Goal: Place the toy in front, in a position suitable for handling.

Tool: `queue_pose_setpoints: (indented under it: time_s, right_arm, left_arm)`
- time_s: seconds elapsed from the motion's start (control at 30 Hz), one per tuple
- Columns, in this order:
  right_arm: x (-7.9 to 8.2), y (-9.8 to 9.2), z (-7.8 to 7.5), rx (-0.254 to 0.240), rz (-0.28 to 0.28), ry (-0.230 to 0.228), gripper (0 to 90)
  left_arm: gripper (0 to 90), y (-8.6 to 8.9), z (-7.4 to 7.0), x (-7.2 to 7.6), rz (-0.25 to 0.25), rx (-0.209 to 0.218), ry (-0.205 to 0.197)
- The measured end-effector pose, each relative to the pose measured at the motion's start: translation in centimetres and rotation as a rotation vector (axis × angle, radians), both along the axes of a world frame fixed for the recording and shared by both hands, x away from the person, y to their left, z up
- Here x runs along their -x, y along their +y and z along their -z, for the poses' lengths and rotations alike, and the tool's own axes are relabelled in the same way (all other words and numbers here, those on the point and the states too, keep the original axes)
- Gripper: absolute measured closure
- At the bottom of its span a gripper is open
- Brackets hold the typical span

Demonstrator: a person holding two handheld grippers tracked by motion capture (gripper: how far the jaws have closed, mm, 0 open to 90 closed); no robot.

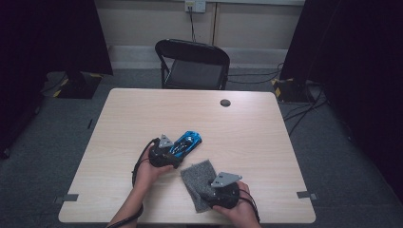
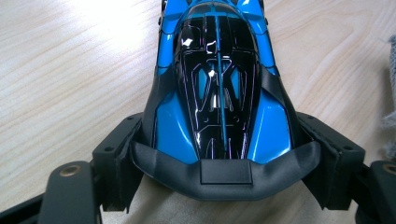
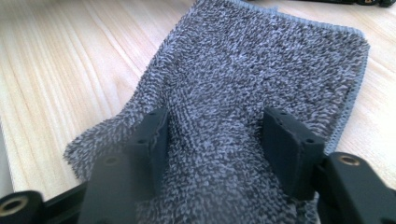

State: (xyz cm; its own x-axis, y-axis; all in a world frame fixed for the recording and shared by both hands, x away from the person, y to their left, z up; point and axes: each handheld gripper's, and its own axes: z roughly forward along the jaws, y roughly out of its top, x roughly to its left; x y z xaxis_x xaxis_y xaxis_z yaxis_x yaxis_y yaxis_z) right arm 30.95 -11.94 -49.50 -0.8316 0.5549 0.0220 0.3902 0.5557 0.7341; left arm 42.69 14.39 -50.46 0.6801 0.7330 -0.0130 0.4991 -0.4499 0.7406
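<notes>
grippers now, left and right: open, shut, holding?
Left gripper: shut on the blue toy car.
Right gripper: jaws pinching a bunched fold of the grey cloth.

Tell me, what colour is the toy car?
The toy car is bright blue with a glossy black top, best seen in the left gripper view.
</notes>
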Motion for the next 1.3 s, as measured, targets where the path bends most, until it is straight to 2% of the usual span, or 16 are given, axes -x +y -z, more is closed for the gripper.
queue_pose_setpoints:
  time_s: [0.17,0.33,0.53,0.63,0.8,0.93,1.3]
  right_arm:
    - [-0.10,-0.14,0.00,-0.003,0.005,0.000,46.6]
    - [-0.26,-0.37,-0.04,-0.010,0.002,0.007,54.5]
    - [-0.47,-0.46,-0.12,-0.006,-0.001,0.014,57.4]
    - [-0.60,-0.55,-0.09,-0.012,-0.003,0.016,58.3]
    - [-0.72,-0.57,-0.18,-0.005,-0.006,0.022,61.4]
    - [-0.91,-0.55,-0.27,0.001,-0.002,0.029,64.8]
    - [-1.03,-0.64,-0.29,0.001,-0.002,0.026,69.2]
  left_arm:
    - [24.0,-0.02,0.01,0.02,-0.006,-0.001,0.000]
    - [23.6,0.00,0.01,-0.01,-0.003,0.000,0.002]
    - [22.6,0.00,0.02,-0.07,-0.001,0.001,0.005]
    - [19.2,-0.11,0.03,-0.14,0.009,-0.004,0.011]
    - [15.8,-0.24,0.05,-0.12,-0.001,-0.016,0.012]
    - [6.4,-0.43,0.13,0.05,0.020,-0.023,0.026]
    - [3.9,-0.46,0.14,0.05,0.029,-0.028,0.031]
